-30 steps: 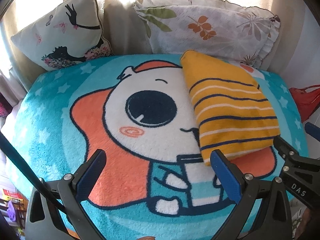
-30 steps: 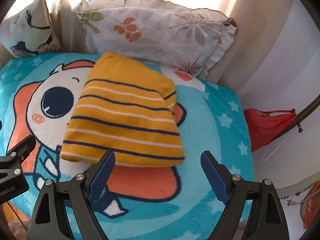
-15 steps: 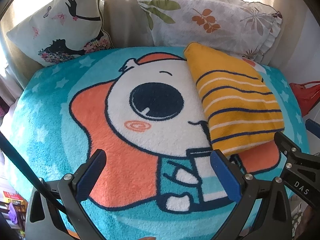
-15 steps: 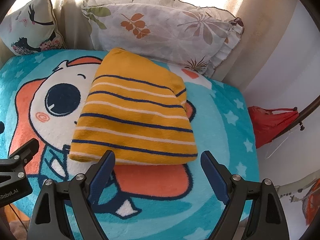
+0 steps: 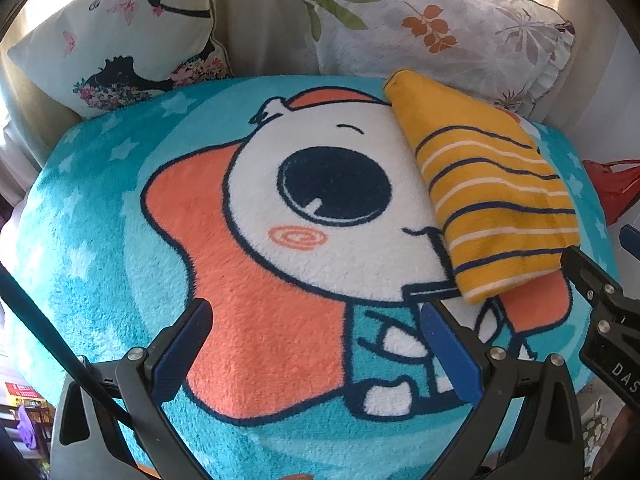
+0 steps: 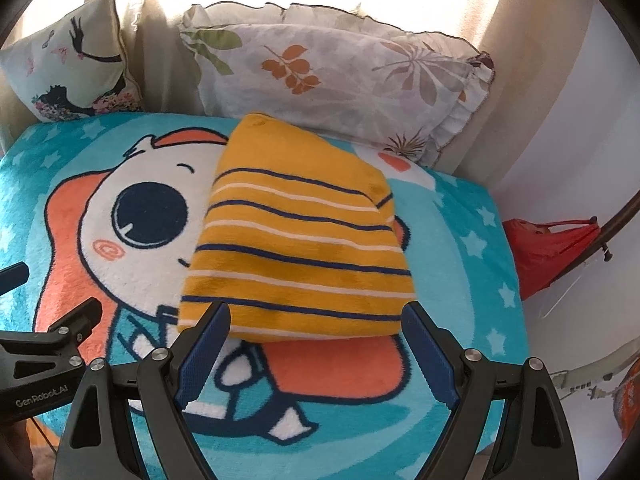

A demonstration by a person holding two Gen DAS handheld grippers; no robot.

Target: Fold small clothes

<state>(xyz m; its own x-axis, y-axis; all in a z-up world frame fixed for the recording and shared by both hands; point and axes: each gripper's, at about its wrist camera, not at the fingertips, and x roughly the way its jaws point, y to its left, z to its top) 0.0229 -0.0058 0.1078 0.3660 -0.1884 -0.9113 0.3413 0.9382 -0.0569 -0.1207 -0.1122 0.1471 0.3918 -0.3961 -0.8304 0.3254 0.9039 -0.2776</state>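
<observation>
Bed under a cartoon blanket

A teal plush blanket (image 6: 472, 248) with stars and a big-eyed cartoon figure covers the bed; a folded yellow striped garment (image 6: 296, 248) lies on its right half, two pillows (image 5: 432, 36) along the far edge.

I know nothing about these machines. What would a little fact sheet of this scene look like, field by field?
Garment: yellow striped top, folded into a compact rectangle
Resting on: cartoon blanket, toward its right side
Behind it: leaf-print pillow, with a silhouette-print cushion at far left
Left tongs: open, empty, over the blanket beside the top
Right tongs: open, empty, at the top's near edge
Off to the right: red bag
</observation>
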